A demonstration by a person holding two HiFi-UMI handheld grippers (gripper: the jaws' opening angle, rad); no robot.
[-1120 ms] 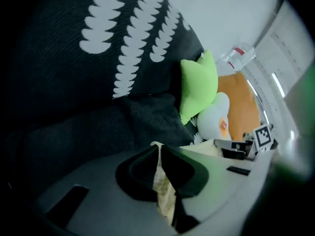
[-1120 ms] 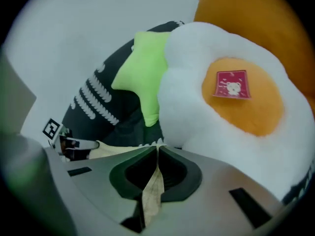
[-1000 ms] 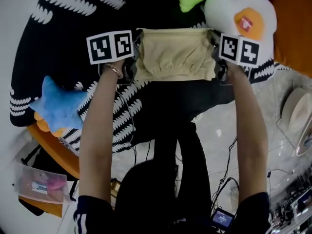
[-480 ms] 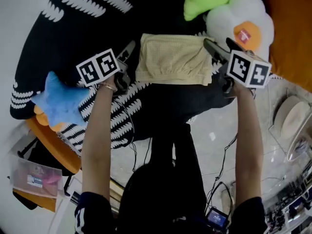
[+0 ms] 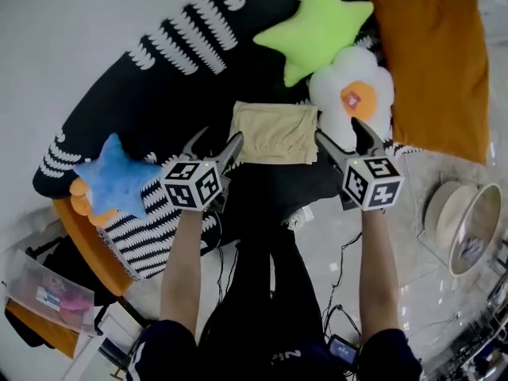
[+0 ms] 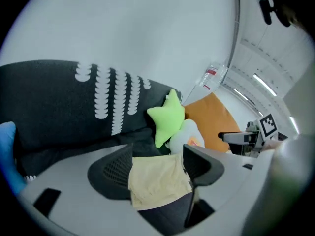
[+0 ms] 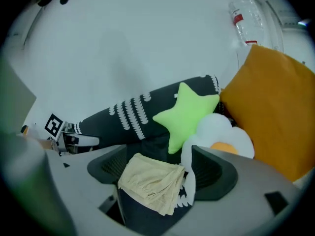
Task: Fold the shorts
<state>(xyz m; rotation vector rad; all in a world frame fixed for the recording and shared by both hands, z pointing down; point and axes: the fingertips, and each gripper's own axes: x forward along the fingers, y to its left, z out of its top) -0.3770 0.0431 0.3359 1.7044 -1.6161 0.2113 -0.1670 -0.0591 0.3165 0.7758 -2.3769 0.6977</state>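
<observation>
The beige shorts (image 5: pixel 274 133) lie folded in a flat rectangle on the black sofa seat (image 5: pixel 159 86). My left gripper (image 5: pixel 216 143) hovers just off their left edge, raised above the seat, and its jaws have just been opening with nothing between them. My right gripper (image 5: pixel 340 133) hovers off the right edge; it too has just been opening and holds nothing. In the left gripper view the shorts (image 6: pixel 157 181) show beyond the parted jaws of the left gripper (image 6: pixel 156 168). The right gripper view shows the shorts (image 7: pixel 150 183) the same way beyond the right gripper (image 7: pixel 160 173).
Behind the shorts lie a green star pillow (image 5: pixel 317 26) and a white fried-egg pillow (image 5: pixel 353 98), with an orange cushion (image 5: pixel 432 62) to their right. A blue star pillow (image 5: pixel 115 177) sits at the sofa's left end. A round white container (image 5: pixel 460 225) stands on the floor at right.
Both grippers released the shorts' side edges, opened, and rose back toward the person. The shorts stay folded on the sofa. The head view now takes in more of the sofa.
</observation>
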